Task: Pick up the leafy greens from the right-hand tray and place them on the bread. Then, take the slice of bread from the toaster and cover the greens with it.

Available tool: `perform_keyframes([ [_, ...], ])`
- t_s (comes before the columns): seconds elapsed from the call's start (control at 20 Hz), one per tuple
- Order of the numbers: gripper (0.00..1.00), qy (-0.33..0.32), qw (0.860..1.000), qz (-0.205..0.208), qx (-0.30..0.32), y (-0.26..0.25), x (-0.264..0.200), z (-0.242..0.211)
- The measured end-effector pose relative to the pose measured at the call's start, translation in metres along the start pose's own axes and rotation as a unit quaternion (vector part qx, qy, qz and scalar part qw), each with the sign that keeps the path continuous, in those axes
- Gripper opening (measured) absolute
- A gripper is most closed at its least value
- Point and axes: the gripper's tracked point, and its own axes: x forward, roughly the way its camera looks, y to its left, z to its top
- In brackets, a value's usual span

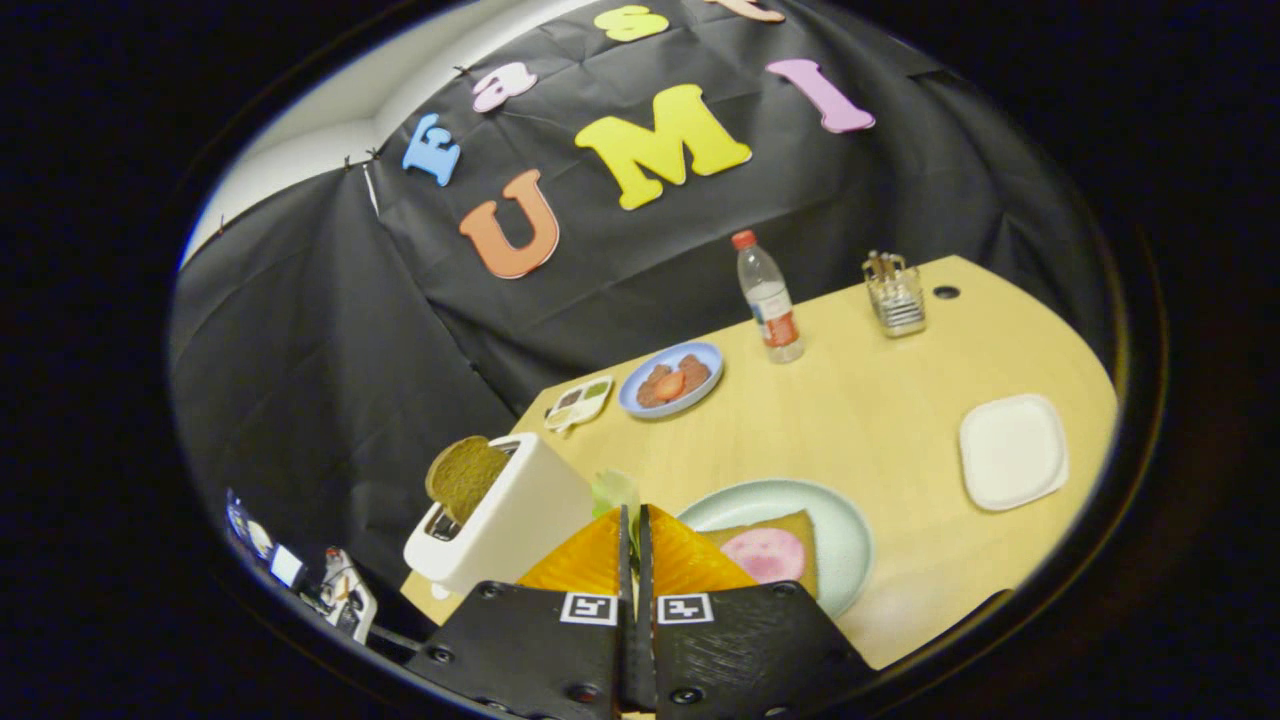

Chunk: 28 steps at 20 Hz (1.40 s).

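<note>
Pinching leafy greens (pixel 614 492), tongs (pixel 634 525) beside toaster (pixel 505 520)

Far side of the wooden table (pixel 880 420) there's a water bottle (pixel 770 300) with a red cap, a blue plate (pixel 632 398) of reddish food and a small compartment tray (pixel 579 402) off to its left, a clear utensil holder (pixel 895 297) to its right, and an empty white square plate (pixel 1013 452) nearer.
</note>
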Motion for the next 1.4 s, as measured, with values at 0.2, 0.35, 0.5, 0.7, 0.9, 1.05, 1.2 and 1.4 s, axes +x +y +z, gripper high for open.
perform_keyframes([
  [0.2,0.00,0.019,1.000,-0.008,0.012,-0.007,0.017,-0.012],
  [0.35,0.00,0.022,0.999,-0.048,0.000,-0.039,0.023,-0.013],
  [0.5,0.00,0.021,0.996,-0.088,-0.011,-0.067,0.024,-0.011],
  [0.7,0.05,0.018,0.992,-0.124,-0.026,-0.092,0.023,-0.010],
  [0.9,0.24,0.018,0.990,-0.133,-0.043,-0.099,0.020,-0.010],
  [1.05,0.53,0.005,0.984,-0.159,-0.081,-0.107,0.013,0.000],
  [1.2,0.79,-0.028,0.975,-0.183,-0.123,-0.109,0.004,0.016],
  [1.4,0.94,-0.082,0.963,-0.193,-0.170,-0.084,-0.022,0.041],
])
